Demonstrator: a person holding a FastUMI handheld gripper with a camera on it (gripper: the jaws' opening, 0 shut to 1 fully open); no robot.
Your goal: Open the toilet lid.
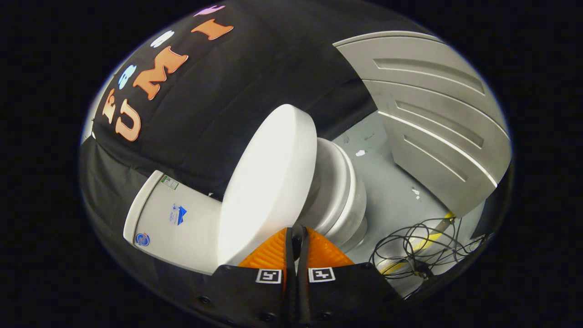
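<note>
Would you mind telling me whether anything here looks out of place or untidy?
Yes: a loose tangle of black cables lies on the grey floor beside the toilet bowl, and the floor has chipped white patches. The lid is partly raised; the gripper jaws look shut at its edge.

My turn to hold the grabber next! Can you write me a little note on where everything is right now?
Gripper: the orange fingers are closed together with almost no gap, nothing between them, tips right at the lower edge of the toilet lid.
Lid: already partly raised, swung up off the seat and tilted toward the tank.
Done: lid lifted off the seat.
Left: probably push the lid further back until it rests against the tank.
Watch out: loose black cables lie on the floor beside the toilet.
</note>
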